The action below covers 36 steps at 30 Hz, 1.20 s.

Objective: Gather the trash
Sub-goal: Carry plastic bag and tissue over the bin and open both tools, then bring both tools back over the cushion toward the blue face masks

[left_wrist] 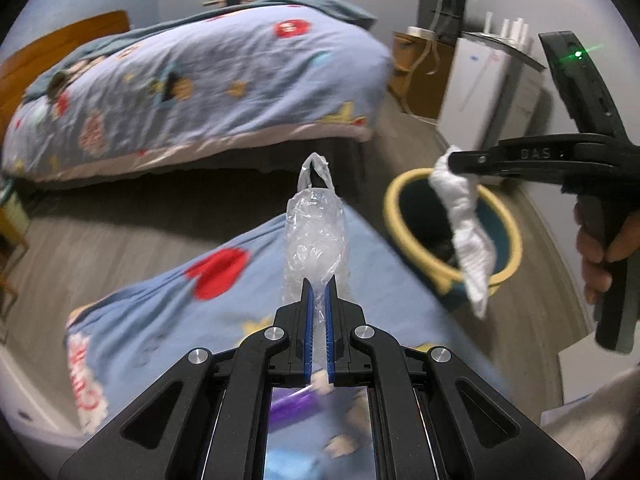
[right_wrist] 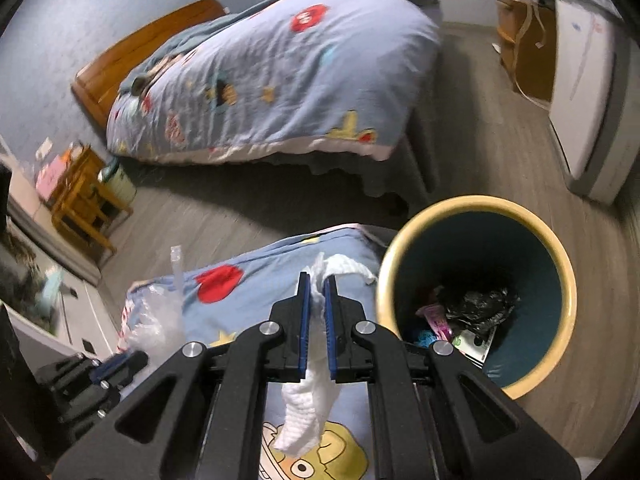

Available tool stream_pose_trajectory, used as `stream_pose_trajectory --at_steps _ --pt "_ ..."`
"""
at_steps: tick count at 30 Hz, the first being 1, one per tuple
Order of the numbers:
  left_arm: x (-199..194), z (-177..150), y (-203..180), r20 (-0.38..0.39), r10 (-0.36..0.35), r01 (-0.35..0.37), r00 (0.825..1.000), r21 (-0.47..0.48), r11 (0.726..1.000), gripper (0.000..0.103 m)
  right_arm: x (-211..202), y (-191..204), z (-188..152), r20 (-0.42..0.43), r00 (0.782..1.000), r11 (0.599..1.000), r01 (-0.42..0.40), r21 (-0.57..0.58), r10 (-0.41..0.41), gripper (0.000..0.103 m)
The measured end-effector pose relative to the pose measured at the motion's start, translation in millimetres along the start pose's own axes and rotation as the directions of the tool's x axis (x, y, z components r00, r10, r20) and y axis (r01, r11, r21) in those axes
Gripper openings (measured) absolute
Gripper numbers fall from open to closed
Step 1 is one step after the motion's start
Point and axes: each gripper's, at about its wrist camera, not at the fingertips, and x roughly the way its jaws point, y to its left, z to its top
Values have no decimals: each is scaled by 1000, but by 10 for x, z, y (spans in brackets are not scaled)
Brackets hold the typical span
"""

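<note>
My left gripper (left_wrist: 318, 284) is shut on a clear crumpled plastic bag (left_wrist: 314, 232), held up over the near blue bedspread (left_wrist: 168, 320). My right gripper (right_wrist: 318, 278) is shut on a white paper tissue (right_wrist: 304, 420) that hangs down below the jaws. In the left wrist view the right gripper (left_wrist: 452, 160) holds the tissue (left_wrist: 466, 232) above the rim of the bin (left_wrist: 400, 196). The bin (right_wrist: 568, 292) is teal inside with a yellow rim and holds a black bag and other scraps (right_wrist: 476, 312). The left gripper and its bag (right_wrist: 160, 320) show at the lower left of the right wrist view.
A second bed with a blue patterned cover (right_wrist: 280, 72) stands across the wooden floor (right_wrist: 500, 152). A wooden nightstand (right_wrist: 80, 200) is at left. A white cabinet (right_wrist: 580, 80) and a brown box (right_wrist: 524, 40) stand at the right wall.
</note>
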Motion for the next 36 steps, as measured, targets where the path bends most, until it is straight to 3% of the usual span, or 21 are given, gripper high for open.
stream_pose_trajectory --at_steps 9,17,22,24,26,30,32,34,36 --pt "534 423 -687 -43 -108 111 993 61 992 6 -160 -785 157 51 994 991 91 98 -96 6" --pt "961 563 -1081 -79 -139 149 987 128 981 6 -34 -1310 102 20 981 968 185 167 -191 7" --pt "1132 654 -1258 -83 -154 166 985 165 972 6 -12 -1477 83 27 977 957 201 211 -211 7" --pt "1164 687 -1303 -74 -166 176 983 164 971 11 -19 -1502 89 33 974 953 212 217 -225 8" --pt "1166 707 -1323 -61 -160 168 985 168 971 25 -20 -1516 98 38 974 952 208 224 -222 8" --pt "1176 685 -1341 -58 -152 160 987 187 969 29 -25 -1535 102 47 975 951 202 236 -219 9" --pt "1168 665 -1324 -58 -151 159 987 187 969 31 -19 -1526 99 46 977 951 191 242 -208 14" --pt "1144 635 -1291 -56 -149 157 987 178 971 36 -13 -1502 94 49 980 954 174 243 -191 37" --pt "1107 608 -1250 -54 -148 155 988 174 972 39 -2 -1460 101 48 982 958 164 235 -180 38"
